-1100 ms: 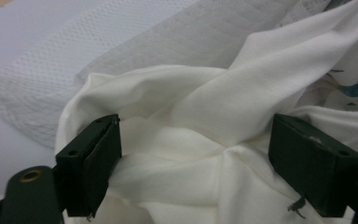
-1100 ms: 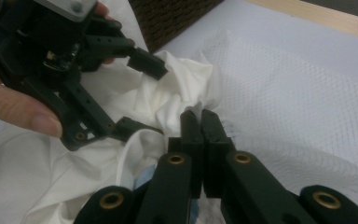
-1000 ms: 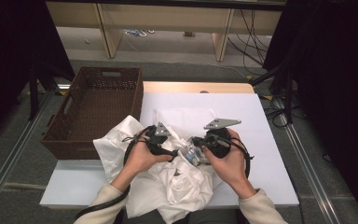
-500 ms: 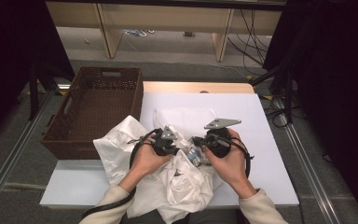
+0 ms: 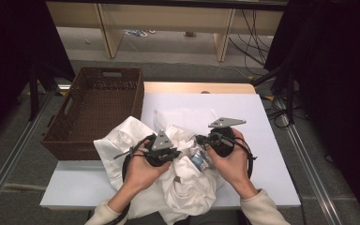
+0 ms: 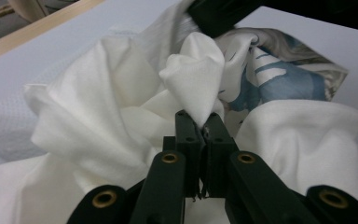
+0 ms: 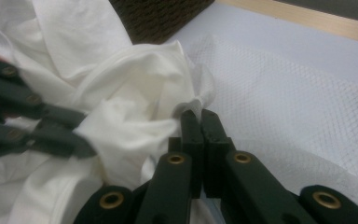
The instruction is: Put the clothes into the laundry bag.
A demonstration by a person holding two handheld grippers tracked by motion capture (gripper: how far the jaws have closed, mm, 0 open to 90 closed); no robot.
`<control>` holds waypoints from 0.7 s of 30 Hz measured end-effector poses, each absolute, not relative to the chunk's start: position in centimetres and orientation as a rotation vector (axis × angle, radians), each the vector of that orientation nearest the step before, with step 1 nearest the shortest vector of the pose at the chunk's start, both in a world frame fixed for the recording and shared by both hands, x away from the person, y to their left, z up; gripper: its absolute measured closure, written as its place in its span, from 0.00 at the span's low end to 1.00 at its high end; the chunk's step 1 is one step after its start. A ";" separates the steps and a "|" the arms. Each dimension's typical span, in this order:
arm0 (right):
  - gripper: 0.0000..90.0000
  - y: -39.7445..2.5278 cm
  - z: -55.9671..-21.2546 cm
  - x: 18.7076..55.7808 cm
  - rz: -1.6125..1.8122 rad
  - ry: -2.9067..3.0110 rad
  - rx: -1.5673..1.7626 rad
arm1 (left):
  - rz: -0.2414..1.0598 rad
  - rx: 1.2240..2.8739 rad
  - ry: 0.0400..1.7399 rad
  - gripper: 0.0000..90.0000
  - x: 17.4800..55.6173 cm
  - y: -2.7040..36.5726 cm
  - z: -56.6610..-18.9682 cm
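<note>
High view: white T-shirt [image 5: 183, 187] crumpled at the near edge of the white table [image 5: 262, 122], partly hanging over it, with a blue print showing between the hands; left gripper [image 5: 173, 153] and right gripper [image 5: 200, 140] both held low in the bunched cloth, close together; brown wicker basket [image 5: 96, 110] just beside the shirt on the left; white mesh bag [image 5: 185, 117] flat on the table behind the shirt. Left gripper view: jaws clamped together on a peaked fold of the T-shirt [image 6: 193, 84], left gripper [image 6: 205, 130] tips pinching the cloth; blue and grey print [image 6: 279, 79] lying to the right, beyond the fold. Right gripper view: right gripper [image 7: 200, 116] jaws pressed shut on a small twisted edge of the T-shirt [image 7: 135, 107]; mesh bag [image 7: 289, 112] spread flat on the table just beyond; basket [image 7: 163, 16] corner at the top; other gripper's black arms reaching into the cloth from the left.
</note>
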State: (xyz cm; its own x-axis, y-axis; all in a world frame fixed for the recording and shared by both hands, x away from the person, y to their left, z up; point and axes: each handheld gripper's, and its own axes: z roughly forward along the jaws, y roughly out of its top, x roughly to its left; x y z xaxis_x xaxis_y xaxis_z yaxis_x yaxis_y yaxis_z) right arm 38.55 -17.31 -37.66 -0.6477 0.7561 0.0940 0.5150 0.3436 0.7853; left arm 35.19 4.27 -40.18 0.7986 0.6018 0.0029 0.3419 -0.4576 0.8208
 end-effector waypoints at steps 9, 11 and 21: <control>1.00 -16.7 -37.9 38.2 1.248 2.349 1.145 | 0.448 2.118 0.548 0.96 33.0 0.0 -39.7; 1.00 -16.5 -37.7 37.9 1.259 2.357 1.171 | 0.433 2.132 0.569 0.96 34.3 -0.7 -41.0; 1.00 -16.5 -38.5 38.3 1.233 2.413 1.174 | 0.416 2.096 0.716 0.89 37.8 -2.1 -45.4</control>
